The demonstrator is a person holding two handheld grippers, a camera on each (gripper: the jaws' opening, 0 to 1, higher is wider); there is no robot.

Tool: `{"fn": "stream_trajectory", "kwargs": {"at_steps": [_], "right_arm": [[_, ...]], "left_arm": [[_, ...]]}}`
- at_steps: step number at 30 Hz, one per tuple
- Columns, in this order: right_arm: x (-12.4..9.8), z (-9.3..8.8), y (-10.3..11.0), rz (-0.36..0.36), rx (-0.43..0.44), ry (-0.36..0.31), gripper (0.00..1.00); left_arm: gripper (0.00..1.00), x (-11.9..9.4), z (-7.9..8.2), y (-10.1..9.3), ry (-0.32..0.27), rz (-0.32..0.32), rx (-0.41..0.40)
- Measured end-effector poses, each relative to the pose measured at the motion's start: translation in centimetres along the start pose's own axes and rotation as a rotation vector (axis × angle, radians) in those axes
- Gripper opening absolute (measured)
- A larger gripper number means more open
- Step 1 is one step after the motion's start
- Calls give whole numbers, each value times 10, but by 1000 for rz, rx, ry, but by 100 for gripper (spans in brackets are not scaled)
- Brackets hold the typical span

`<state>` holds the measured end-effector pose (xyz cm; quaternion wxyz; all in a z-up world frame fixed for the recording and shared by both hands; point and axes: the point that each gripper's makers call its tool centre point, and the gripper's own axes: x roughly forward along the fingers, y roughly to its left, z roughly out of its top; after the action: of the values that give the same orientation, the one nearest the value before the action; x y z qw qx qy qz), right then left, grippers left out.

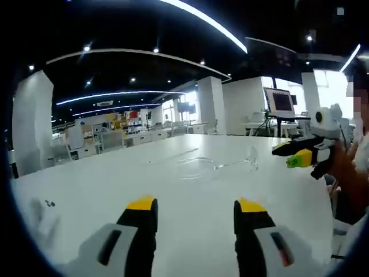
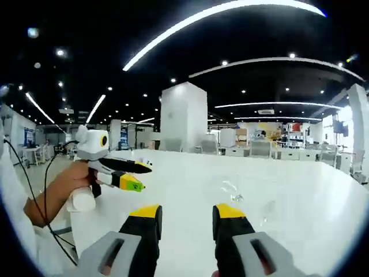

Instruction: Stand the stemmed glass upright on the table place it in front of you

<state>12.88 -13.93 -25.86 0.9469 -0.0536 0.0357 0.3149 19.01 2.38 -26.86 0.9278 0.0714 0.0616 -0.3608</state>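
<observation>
— Stemmed glass (image 1: 216, 164) lies on its side mid-table (image 1: 173, 196), clear against white. The risk?

— A misjudged pinch, I think: it could roll or slip.

— The claws?

— Left claw (image 1: 196, 210) and right claw (image 2: 185, 214) both hover parted, holding nothing, well short of the glass.

Open-plan office or lab hall — dark ceiling with long curved light strips (image 2: 190, 26) and spot lamps, white square pillars (image 2: 183, 115). Large white table (image 1: 173, 184) in the foreground. At 2 o'clock in the left gripper view, a monitor (image 1: 281, 101) on a desk; further desks and shelving at 11 o'clock.
</observation>
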Motion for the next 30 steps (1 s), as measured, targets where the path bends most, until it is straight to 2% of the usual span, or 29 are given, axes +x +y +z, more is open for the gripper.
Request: {"fn": "stream_trajectory", "kwargs": {"at_steps": [2, 4, 7, 10, 20, 30], "right_arm": [[-3, 2, -15, -45, -32, 21, 39], [-7, -4, -25, -71, -41, 64, 40], [-12, -10, -35, -105, -33, 93, 40], [-15, -16, -40, -106, -23, 117, 40], [-24, -11, -49, -110, -4, 92, 39], [-16, -5, -65, -102, 49, 78, 35]], "left_arm": [[55, -2, 5, 1, -21, 3, -30], [55, -2, 7, 2, -30, 5, -48], [55, -1, 6, 4, -24, 16, -56], [55, -1, 6, 6, -24, 22, -61], [55, -1, 7, 5, -26, 19, -41], [56, -2, 8, 3, -33, 7, -25]]}}
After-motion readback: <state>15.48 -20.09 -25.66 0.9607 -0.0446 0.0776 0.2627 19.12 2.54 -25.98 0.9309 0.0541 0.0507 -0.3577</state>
